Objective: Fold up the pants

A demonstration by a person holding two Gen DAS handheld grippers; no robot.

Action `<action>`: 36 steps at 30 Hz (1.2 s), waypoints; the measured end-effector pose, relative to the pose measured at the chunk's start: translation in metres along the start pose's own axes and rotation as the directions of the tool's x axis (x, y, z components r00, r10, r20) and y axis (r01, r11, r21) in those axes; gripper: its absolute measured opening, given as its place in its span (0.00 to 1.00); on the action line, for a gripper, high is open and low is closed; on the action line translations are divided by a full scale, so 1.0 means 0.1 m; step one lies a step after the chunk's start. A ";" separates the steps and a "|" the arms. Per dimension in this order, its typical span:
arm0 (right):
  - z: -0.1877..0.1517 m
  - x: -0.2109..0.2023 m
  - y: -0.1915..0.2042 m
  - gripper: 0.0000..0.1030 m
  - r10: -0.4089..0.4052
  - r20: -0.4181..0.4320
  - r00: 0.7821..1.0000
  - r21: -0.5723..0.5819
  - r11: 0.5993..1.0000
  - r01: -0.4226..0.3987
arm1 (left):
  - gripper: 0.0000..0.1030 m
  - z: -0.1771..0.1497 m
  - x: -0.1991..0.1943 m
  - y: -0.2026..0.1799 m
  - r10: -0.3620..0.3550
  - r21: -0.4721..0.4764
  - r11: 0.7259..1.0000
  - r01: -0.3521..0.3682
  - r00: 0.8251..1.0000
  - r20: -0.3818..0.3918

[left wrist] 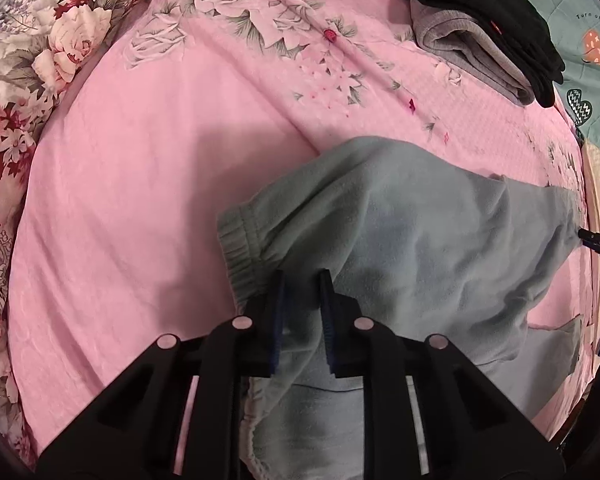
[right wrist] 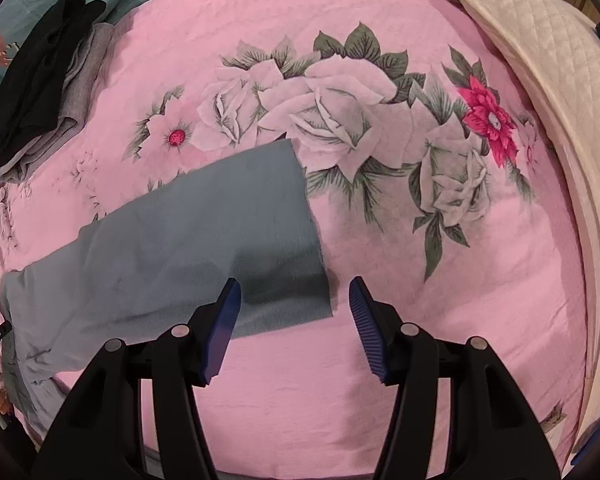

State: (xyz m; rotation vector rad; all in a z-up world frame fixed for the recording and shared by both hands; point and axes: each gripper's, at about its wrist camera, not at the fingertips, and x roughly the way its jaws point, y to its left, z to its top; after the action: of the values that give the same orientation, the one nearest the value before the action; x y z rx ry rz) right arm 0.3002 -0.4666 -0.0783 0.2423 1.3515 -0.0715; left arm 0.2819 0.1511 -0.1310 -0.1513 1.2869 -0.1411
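Grey-blue fleece pants (left wrist: 400, 232) lie on a pink floral bedsheet (left wrist: 140, 200). My left gripper (left wrist: 303, 280) is shut on the pants beside the ribbed waistband (left wrist: 236, 240) and holds that end lifted. In the right wrist view the legs of the pants (right wrist: 204, 240) stretch from the left to their hem in the middle. My right gripper (right wrist: 296, 296) is open, just above the hem corner, holding nothing. Its tip (left wrist: 598, 240) shows at the right edge of the left wrist view.
A folded stack of grey and black clothes (left wrist: 488, 32) sits at the far side of the bed, also seen in the right wrist view (right wrist: 40, 92). A cream quilted blanket (right wrist: 540, 80) lies along the right edge. A floral pillow (left wrist: 40, 60) lies on the left.
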 end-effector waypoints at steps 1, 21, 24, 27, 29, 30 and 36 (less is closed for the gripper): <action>0.00 0.05 -0.01 0.54 0.014 -0.015 1.000 0.014 1.000 -0.014 | 0.16 0.00 -0.01 0.00 0.005 0.001 1.000 -0.005 1.000 0.000; -0.44 -0.49 -0.11 0.12 -0.040 0.090 0.995 -0.020 0.999 0.042 | 0.94 0.13 -0.63 -0.06 0.037 0.145 0.988 -0.056 0.990 0.133; -0.72 -0.76 0.12 0.26 0.029 0.139 0.990 -0.105 0.994 -0.014 | 0.94 0.36 -0.72 -0.06 0.002 0.230 0.973 -0.037 0.989 0.150; -1.03 -0.83 0.41 0.26 0.061 0.128 0.990 -0.186 0.982 -0.037 | 0.94 0.65 -0.49 -0.03 -0.074 0.308 0.950 0.053 0.996 0.057; -1.24 -0.86 0.55 0.26 0.074 0.113 0.991 -0.221 0.974 -0.047 | 0.93 0.80 -0.26 0.01 -0.091 0.316 0.945 0.088 0.996 -0.006; -1.32 -0.88 0.61 0.26 0.075 0.106 0.992 -0.237 0.970 -0.048 | 0.92 0.82 -0.15 0.01 -0.107 0.314 0.943 0.114 0.993 -0.038; -1.48 -1.02 0.95 0.26 0.036 0.106 0.994 -0.322 0.947 0.000 | 0.91 0.82 0.25 0.07 -0.176 0.360 0.907 0.219 0.973 -0.148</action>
State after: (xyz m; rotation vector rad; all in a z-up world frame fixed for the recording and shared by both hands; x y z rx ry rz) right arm 0.1542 -0.3513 0.0046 -0.0258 1.2294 0.1496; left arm 0.3680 0.1557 -0.1332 0.0560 1.3310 -0.5738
